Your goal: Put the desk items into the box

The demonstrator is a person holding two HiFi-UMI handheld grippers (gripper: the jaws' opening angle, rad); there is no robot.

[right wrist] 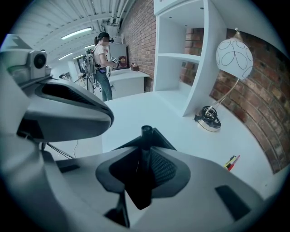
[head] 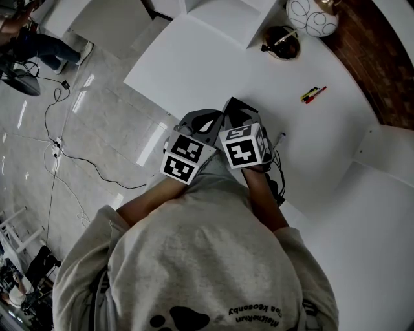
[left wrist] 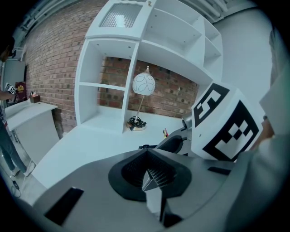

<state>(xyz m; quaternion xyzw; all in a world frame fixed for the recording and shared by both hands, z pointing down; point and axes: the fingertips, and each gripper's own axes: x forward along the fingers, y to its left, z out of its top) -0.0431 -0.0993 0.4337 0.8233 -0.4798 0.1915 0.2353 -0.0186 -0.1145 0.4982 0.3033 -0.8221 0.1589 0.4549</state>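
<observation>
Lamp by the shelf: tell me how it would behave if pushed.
The lamp probably tips easily: a big round shade sits high on a thin, leaning stem over a small base. The shade looks fragile, so push low, at the base. The cord coiled on the base may drag.

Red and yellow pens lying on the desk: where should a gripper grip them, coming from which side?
Mid-barrel, from straight above, jaws across their narrow width. The red and yellow pens lie flat, side by side on bare desk, so the ends offer little. The right gripper is shut on a dark pen; the left gripper is shut, nothing in it.
</observation>
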